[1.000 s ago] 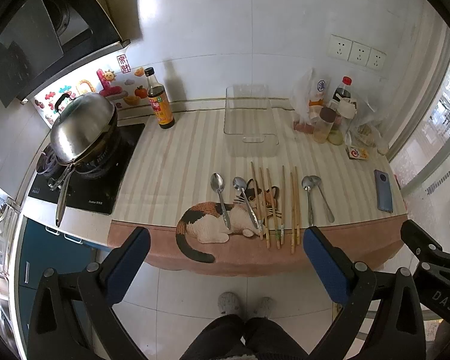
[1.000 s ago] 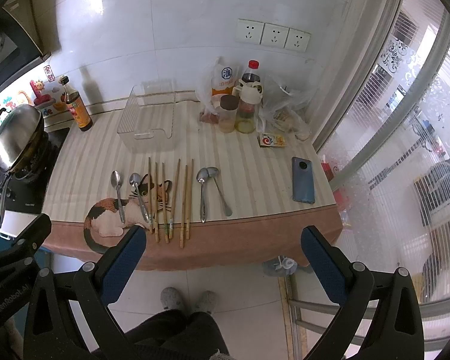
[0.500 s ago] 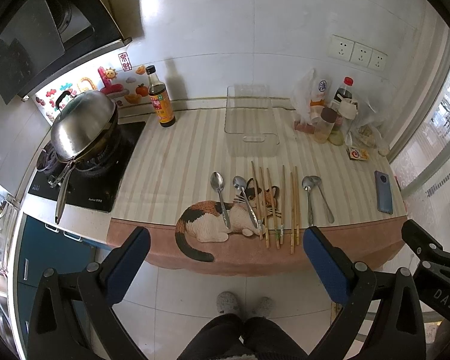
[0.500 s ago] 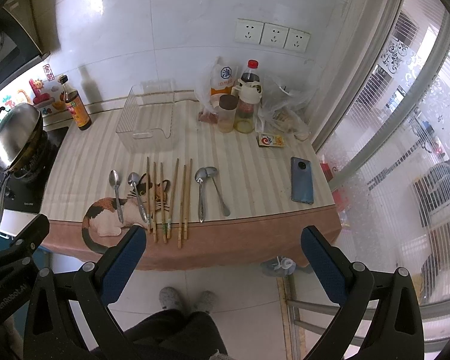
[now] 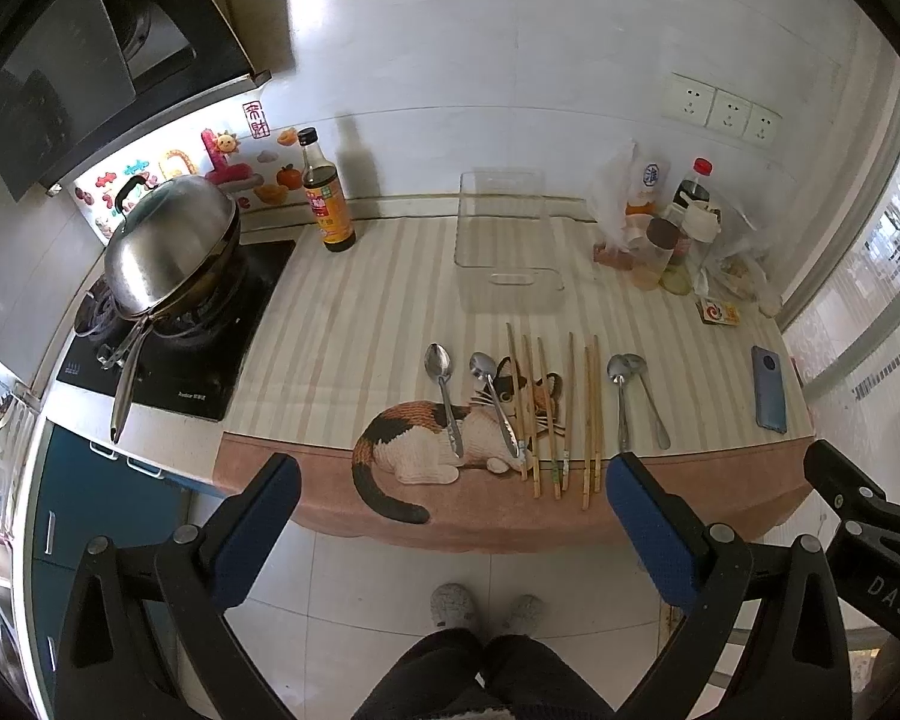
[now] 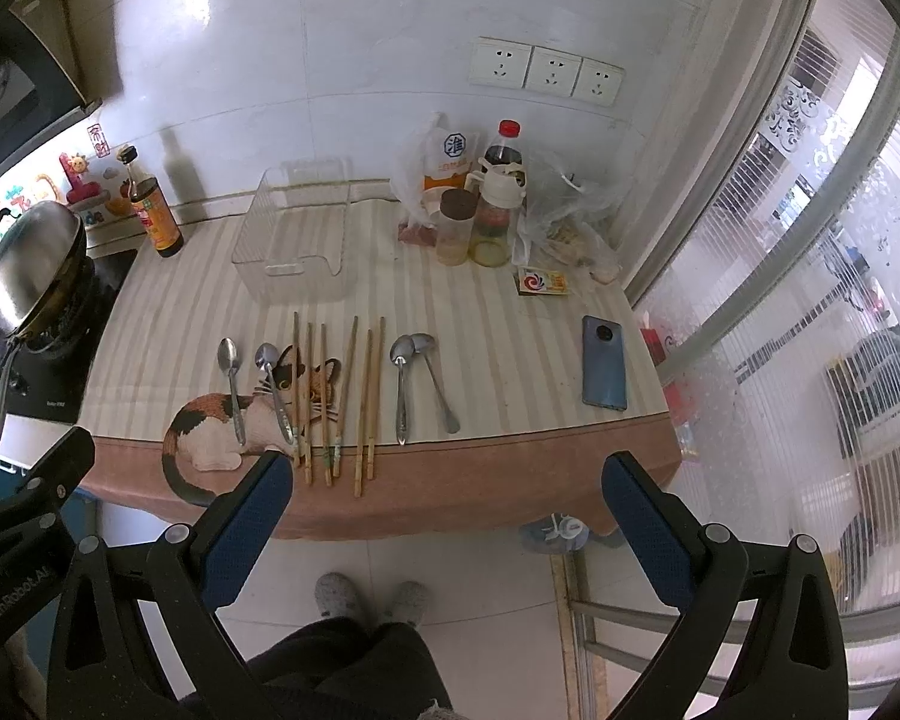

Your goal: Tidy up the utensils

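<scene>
Nothing has shifted since a second ago: my left gripper (image 5: 450,516) and right gripper (image 6: 444,510) stay spread, empty, while steel spoons (image 5: 444,399) and wooden chopsticks (image 5: 561,414) lie untouched just before the clear plastic bin (image 5: 504,240) on the bench (image 5: 342,324).

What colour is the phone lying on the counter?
Blue-grey phone, seen best in the right wrist view.

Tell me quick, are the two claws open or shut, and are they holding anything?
Left claw: open, holding nothing.
Right claw: open, holding nothing.
</scene>
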Available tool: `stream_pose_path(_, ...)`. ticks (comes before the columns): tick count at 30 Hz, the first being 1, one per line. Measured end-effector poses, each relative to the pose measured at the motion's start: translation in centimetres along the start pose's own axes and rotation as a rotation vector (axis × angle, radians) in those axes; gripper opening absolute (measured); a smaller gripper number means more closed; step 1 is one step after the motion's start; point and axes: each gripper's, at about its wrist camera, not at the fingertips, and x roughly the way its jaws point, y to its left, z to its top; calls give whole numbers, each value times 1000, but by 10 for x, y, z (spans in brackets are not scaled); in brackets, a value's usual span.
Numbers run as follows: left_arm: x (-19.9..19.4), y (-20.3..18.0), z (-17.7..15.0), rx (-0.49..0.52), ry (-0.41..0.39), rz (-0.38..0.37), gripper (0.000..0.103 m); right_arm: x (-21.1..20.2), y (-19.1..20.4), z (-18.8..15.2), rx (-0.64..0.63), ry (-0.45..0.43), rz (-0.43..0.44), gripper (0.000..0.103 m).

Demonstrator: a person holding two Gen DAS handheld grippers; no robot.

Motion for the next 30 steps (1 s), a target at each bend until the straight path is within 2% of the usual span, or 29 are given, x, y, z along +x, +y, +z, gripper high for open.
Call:
stream_pose_path(6,0,4,1,-3,-1,-3,103,2,-1,2,3,-7,4,103)
stream_pose_path(9,5,7,4,-3,-46,11,103,5,2,3,18,-12,11,103)
stream_pose_path(12,24,14,14,3,-100,52,103,16,-2,7,64,-45,47,103)
stream_pose_path(17,75,32,33,-1,-77,107,103,61,6,17,102,-42,79,103)
stream_pose_path(20,112,44,40,-15,-44,130,103,98,15,21,106,3,71,90)
stream_pose_path(22,137,53,45,-24,-17,125,103,133,25,23,106,59,67,67)
stream_pose_path(23,146,57,46,-26,-2,124,103,146,29,23,112,88,72,63)
stream_pose_path(25,169,64,48,-30,38,117,103,177,35,21,131,147,84,48)
stream_pose_path(28,202,70,48,-41,122,73,102,215,41,19,166,211,99,39)
stream_pose_path(30,221,70,45,-44,183,23,95,236,45,17,189,250,121,34)
